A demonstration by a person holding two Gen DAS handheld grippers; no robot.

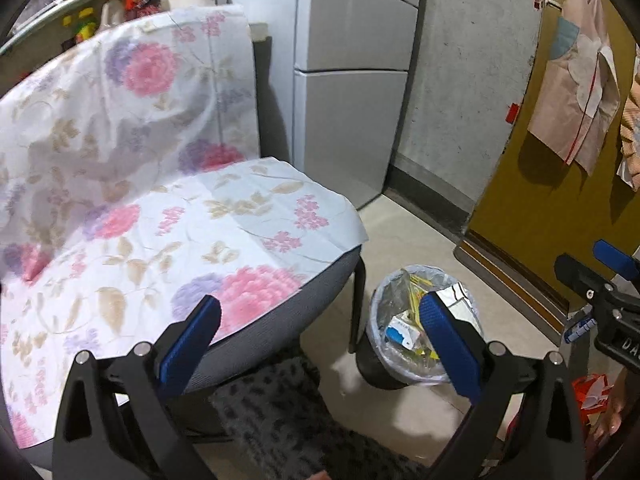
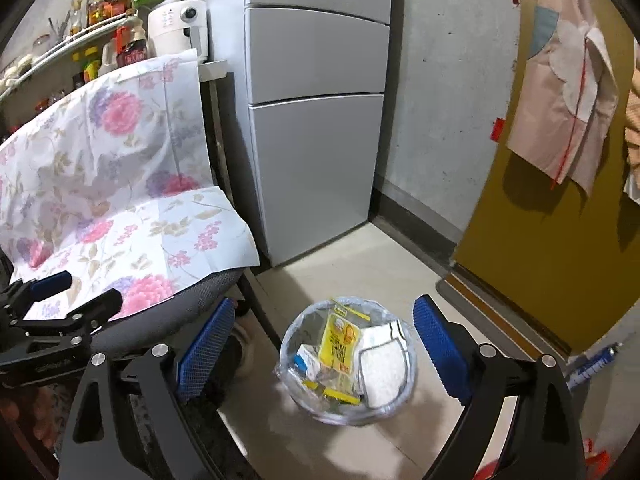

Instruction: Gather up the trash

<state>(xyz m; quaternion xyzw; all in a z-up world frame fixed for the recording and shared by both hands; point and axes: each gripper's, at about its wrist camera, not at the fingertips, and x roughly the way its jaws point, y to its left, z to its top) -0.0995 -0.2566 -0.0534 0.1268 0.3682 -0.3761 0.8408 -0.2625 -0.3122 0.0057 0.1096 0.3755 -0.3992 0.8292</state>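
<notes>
A small round trash bin (image 2: 404, 376) lined with a clear bag stands on the floor beside the chair; it also shows in the left wrist view (image 1: 380, 320). Inside lie a yellow wrapper (image 2: 340, 344), a white packet (image 2: 382, 372) and a blue-and-white box (image 2: 306, 360). My right gripper (image 2: 324, 332) is open and empty, held above the bin. My left gripper (image 1: 320, 324) is open and empty, over the chair's front edge. The right gripper (image 1: 600, 276) shows at the right edge of the left wrist view, and the left gripper (image 2: 68, 300) shows at the left edge of the right wrist view.
A chair draped in a floral cloth (image 1: 140, 220) stands at left. A grey fridge (image 2: 316, 100) stands against the back wall. A yellow-brown door (image 2: 560, 240) with hanging clothes is at right. A spotted rug (image 1: 280, 420) lies under the chair. Shelves with bottles (image 2: 104, 4) are at back left.
</notes>
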